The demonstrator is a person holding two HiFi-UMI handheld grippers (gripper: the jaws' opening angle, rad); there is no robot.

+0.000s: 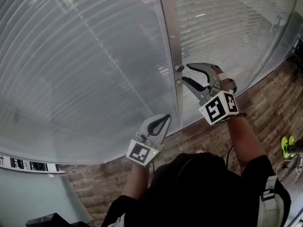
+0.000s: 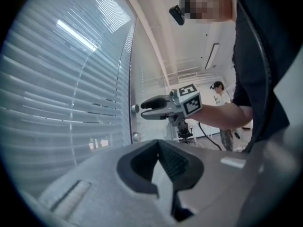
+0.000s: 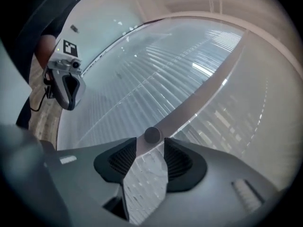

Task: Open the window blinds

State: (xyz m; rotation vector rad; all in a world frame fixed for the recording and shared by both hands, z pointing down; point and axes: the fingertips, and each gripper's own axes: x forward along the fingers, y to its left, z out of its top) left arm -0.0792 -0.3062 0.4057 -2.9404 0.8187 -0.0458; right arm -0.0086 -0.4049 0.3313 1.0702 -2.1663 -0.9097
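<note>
My right claw [image 1: 185, 73] open and empty, round knob [image 3: 151, 135] on the frame post [image 1: 171, 37] just off its tips, window blinds [image 1: 94, 56] behind the glass, my left claw [image 1: 165, 118] closed on nothing, lower left

Glossy glass pane [image 1: 94, 56], smooth metal frame [image 1: 169, 37], matt grey plastic right claw [image 1: 186, 73], wood-grain floor [image 1: 265, 109]

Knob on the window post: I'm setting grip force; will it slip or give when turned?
The knob looks small, round and smooth, so it may slip in a light grip. It sits on the rigid post, so it probably turns rather than gives. The open right claw looks wide enough for it.
</note>
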